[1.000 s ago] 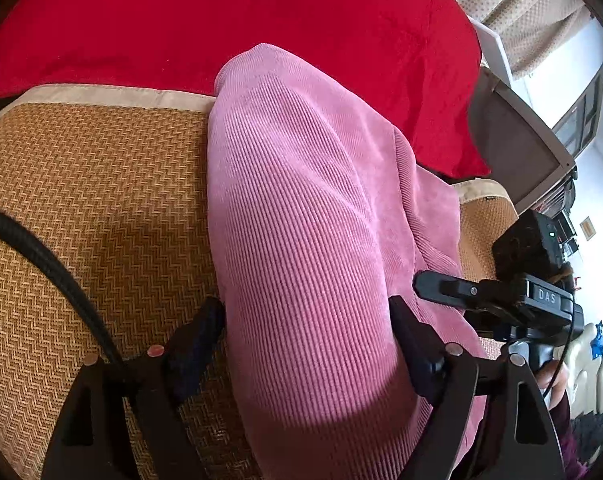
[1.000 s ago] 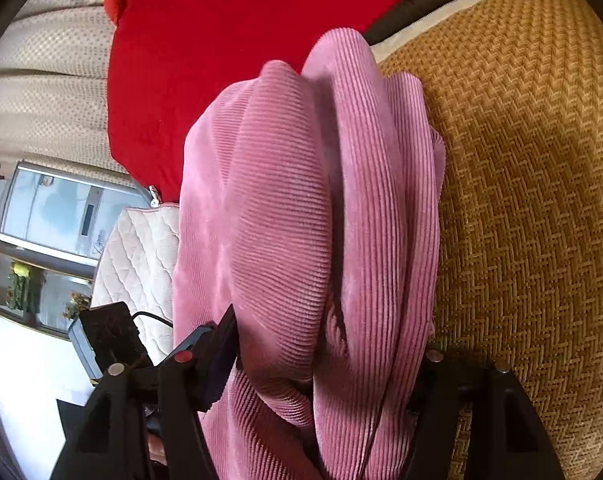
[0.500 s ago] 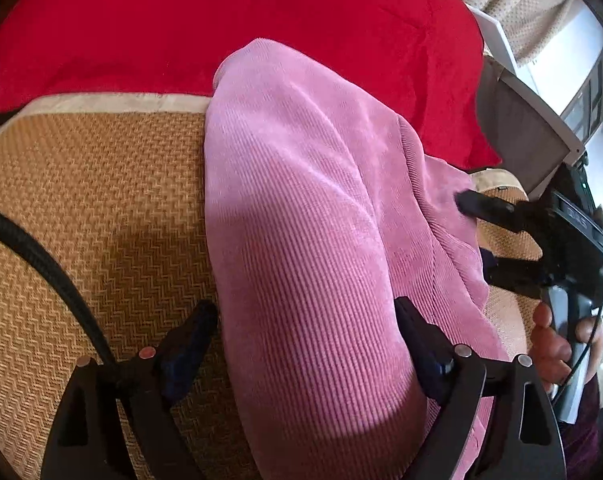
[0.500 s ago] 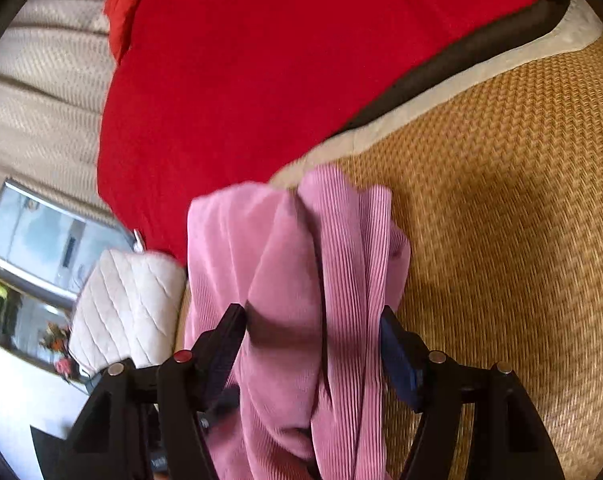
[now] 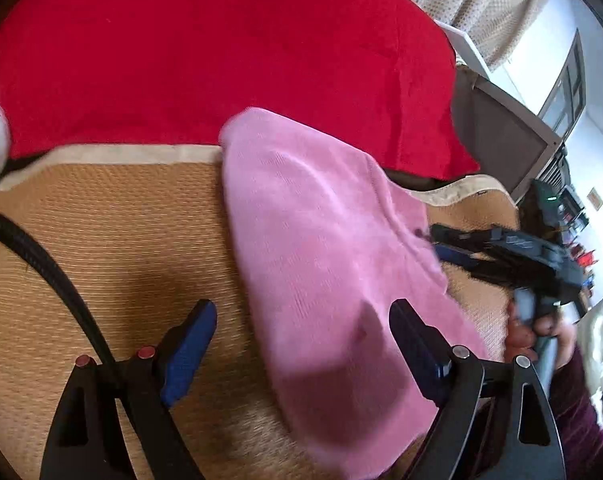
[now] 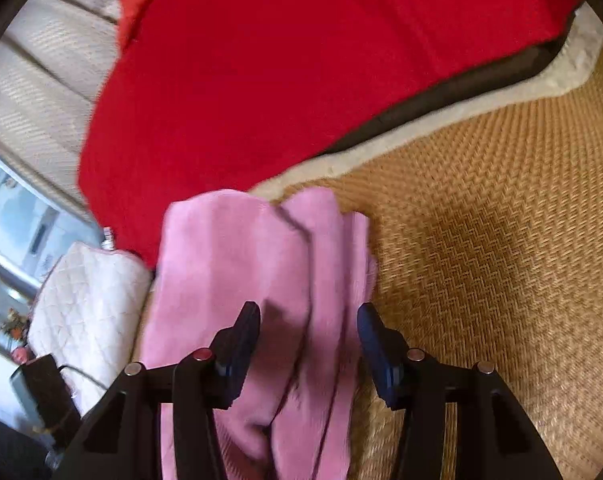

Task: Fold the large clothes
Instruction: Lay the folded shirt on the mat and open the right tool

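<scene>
the left gripper (image 5: 301,336) stands wide apart over the woven mat (image 5: 113,248), its left pad clear of the cloth and its right pad at the edge of the pink garment (image 5: 325,248), with no pinch on it that i can see. the right gripper (image 6: 307,332) has its jaws closing, a bunched length of the same garment (image 6: 261,280) lying between them; the pads look not yet pressed into it, though blur makes that hard to settle.

the garment lies as a thick, long fold across the mat, its far end reaching the pale border by the red blanket (image 5: 221,52).

what could go wrong, as i judge it: the right jaws may catch only the top layers of the bundle, so the lower ones slip out and the fold opens when lifted. the ribbed cloth is soft and heavy, so a one-sided lift with the left gripper idle would likely drag it askew. the black cable (image 5: 57,280) beside the left gripper could also snag on the cloth or mat.

the mat is tan, herringbone-woven, edged in cream. beyond it sit a white quilted cushion (image 6: 85,296), pale curtains (image 6: 41,80) and a bright window. in the left view a hand (image 5: 541,332) holds the other tool.
</scene>
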A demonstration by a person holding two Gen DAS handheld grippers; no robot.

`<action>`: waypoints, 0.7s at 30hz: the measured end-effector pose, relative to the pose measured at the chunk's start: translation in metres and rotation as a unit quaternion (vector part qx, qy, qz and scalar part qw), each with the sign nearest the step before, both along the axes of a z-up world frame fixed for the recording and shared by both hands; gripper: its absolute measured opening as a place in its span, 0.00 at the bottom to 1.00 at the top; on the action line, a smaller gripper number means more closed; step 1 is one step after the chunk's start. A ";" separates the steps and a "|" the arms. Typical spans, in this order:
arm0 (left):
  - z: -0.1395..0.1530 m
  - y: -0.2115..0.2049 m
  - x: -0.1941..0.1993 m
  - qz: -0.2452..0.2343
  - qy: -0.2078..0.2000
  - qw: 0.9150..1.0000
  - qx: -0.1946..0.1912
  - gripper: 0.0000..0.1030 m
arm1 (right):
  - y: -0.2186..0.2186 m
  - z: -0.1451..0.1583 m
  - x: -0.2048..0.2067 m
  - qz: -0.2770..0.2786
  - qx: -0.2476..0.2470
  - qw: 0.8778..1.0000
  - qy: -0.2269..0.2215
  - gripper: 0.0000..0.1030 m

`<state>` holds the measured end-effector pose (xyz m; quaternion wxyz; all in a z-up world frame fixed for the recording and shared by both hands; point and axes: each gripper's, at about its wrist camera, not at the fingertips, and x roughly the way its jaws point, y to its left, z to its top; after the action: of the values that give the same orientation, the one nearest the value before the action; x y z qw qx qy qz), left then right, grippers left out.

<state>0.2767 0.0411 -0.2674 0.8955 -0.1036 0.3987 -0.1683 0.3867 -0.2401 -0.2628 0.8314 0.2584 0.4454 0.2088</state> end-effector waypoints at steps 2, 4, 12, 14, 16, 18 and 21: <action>-0.005 0.006 -0.007 -0.001 0.003 1.000 0.011 0.86 | -0.002 0.012 -0.017 0.013 0.000 1.000 -0.021 0.52; -0.011 0.009 -0.012 -0.003 0.011 1.000 0.028 0.86 | 0.004 0.023 -0.033 0.034 -0.003 0.999 -0.037 0.52; -0.024 -0.001 -0.024 0.008 0.003 0.996 0.090 0.87 | 0.044 0.009 -0.095 0.105 -0.049 0.993 -0.028 0.49; -0.028 -0.007 -0.026 0.009 -0.002 0.994 0.109 0.87 | 0.057 -0.009 -0.096 0.110 -0.081 0.991 -0.007 0.47; -0.033 -0.013 -0.027 0.013 -0.006 0.992 0.124 0.87 | 0.064 -0.025 -0.095 0.110 -0.093 0.990 0.005 0.48; -0.035 -0.015 -0.028 0.023 -0.009 0.991 0.128 0.88 | 0.069 -0.025 -0.096 0.112 -0.112 0.987 -0.002 0.48; -0.031 -0.014 -0.031 0.039 -0.009 0.992 0.121 0.88 | 0.077 -0.018 -0.101 0.109 -0.129 0.986 -0.009 0.48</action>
<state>0.2462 0.0275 -0.2987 0.9110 -0.0083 0.4035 -0.0848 0.2855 -0.1631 -0.2804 0.8339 0.0972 0.4867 0.2415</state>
